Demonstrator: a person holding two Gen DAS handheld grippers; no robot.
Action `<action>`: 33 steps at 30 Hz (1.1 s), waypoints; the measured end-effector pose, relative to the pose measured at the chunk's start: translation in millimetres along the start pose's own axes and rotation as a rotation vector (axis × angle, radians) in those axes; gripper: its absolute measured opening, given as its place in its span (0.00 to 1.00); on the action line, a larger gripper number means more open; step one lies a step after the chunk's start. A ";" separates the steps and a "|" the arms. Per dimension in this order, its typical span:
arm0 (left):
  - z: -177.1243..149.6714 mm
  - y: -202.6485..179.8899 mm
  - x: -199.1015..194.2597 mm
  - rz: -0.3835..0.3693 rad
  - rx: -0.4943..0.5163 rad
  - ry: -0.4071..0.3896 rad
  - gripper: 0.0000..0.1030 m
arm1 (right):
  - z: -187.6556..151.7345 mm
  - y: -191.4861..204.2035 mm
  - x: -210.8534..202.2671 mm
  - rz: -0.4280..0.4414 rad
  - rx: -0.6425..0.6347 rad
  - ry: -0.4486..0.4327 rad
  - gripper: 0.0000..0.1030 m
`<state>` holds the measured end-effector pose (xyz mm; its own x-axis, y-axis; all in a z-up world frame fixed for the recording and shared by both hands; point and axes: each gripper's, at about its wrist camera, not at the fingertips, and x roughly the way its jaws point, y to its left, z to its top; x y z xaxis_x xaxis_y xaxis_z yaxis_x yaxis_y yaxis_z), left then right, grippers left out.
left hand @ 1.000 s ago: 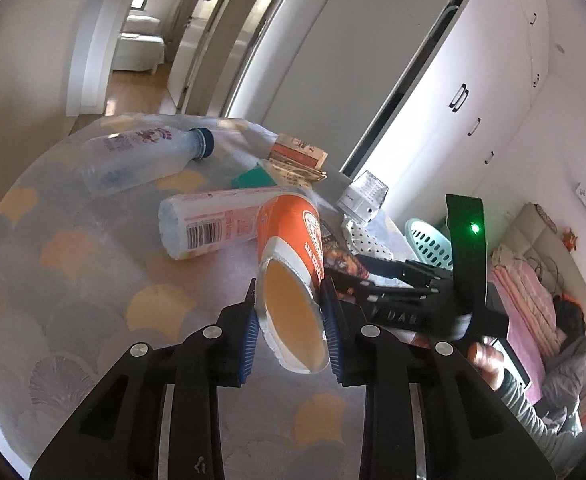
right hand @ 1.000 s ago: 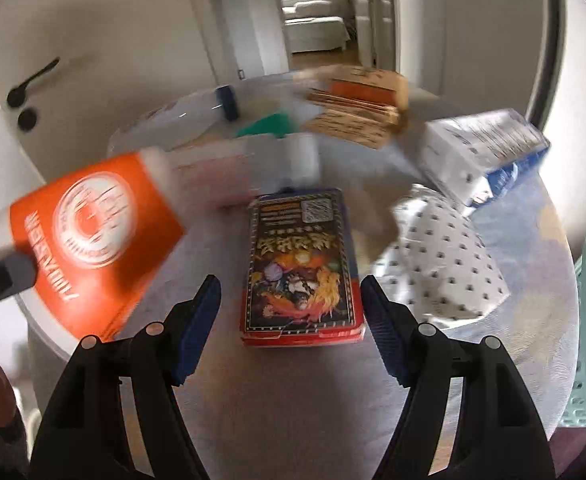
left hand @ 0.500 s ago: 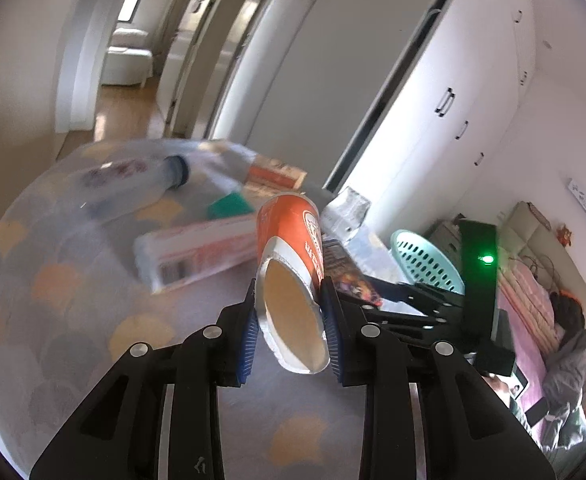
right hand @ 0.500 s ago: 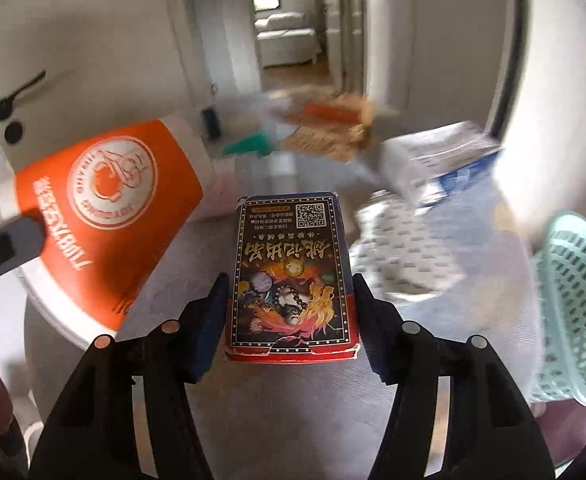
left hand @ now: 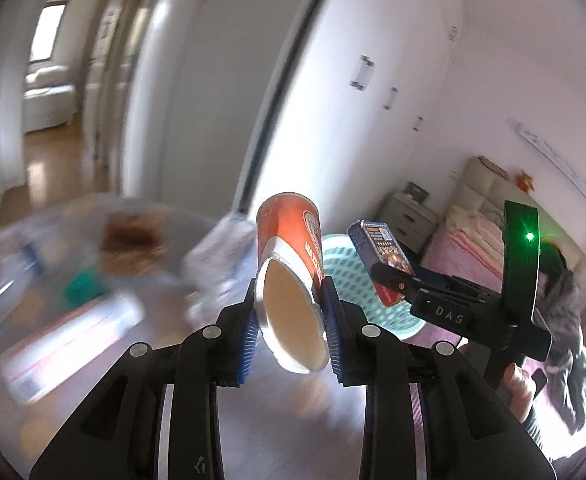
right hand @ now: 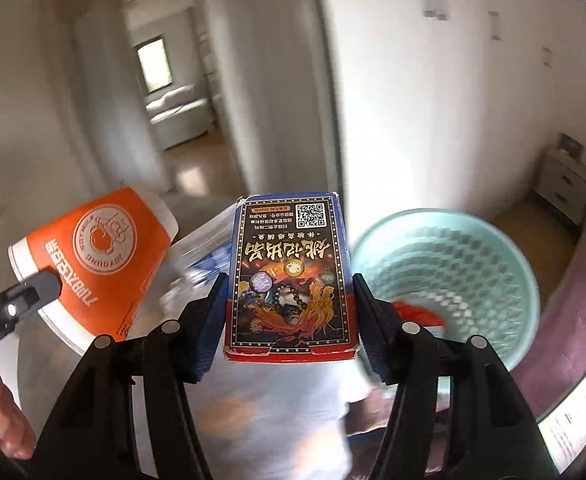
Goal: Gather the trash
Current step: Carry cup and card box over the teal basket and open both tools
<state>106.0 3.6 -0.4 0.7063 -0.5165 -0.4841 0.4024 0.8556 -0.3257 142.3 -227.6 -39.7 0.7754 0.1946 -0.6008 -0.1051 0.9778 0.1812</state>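
Observation:
My left gripper (left hand: 289, 320) is shut on an orange paper cup (left hand: 289, 248), held tilted above the table with its open mouth toward the camera. The cup also shows in the right wrist view (right hand: 97, 268). My right gripper (right hand: 289, 312) is shut on a dark card box (right hand: 291, 276) with a blue and red border, lifted off the table. The box and right gripper also show in the left wrist view (left hand: 385, 260). A mint-green mesh trash basket (right hand: 473, 248) stands on the floor ahead to the right, also seen in the left wrist view (left hand: 337, 256), with a red item inside.
The round table (left hand: 285, 412) holds blurred trash: a white tube package (left hand: 69, 344), a clear bottle (left hand: 5, 280), a green item (left hand: 81, 284), a brown box (left hand: 133, 240) and a white carton (left hand: 221, 264). A bed (left hand: 477, 248) and nightstand (right hand: 565, 184) lie behind the basket.
Both grippers lifted and swung right toward the basket. The right gripper closed on the card box and raised it off the table. The table items slid left and blurred.

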 end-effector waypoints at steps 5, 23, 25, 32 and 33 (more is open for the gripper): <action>17.6 -33.4 56.1 -0.093 0.027 0.031 0.27 | 6.8 -65.4 -0.4 -0.087 0.132 -0.012 0.55; 3.6 -88.6 250.9 -0.071 0.070 0.268 0.35 | -23.2 -176.7 54.0 -0.257 0.357 0.148 0.55; 4.0 -88.4 254.5 -0.064 0.063 0.269 0.38 | -24.8 -174.0 54.8 -0.255 0.359 0.149 0.55; 9.2 -76.2 238.5 -0.046 0.049 0.244 0.49 | -18.5 -185.2 64.8 -0.247 0.373 0.154 0.60; 10.2 -75.1 234.0 -0.046 0.044 0.240 0.49 | -20.2 -185.9 64.1 -0.244 0.381 0.153 0.60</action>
<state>247.0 -181.2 -81.0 0.5305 -0.5438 -0.6503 0.4596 0.8291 -0.3184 198.9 -395.3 -127.7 0.6453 0.0002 -0.7639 0.3267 0.9039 0.2762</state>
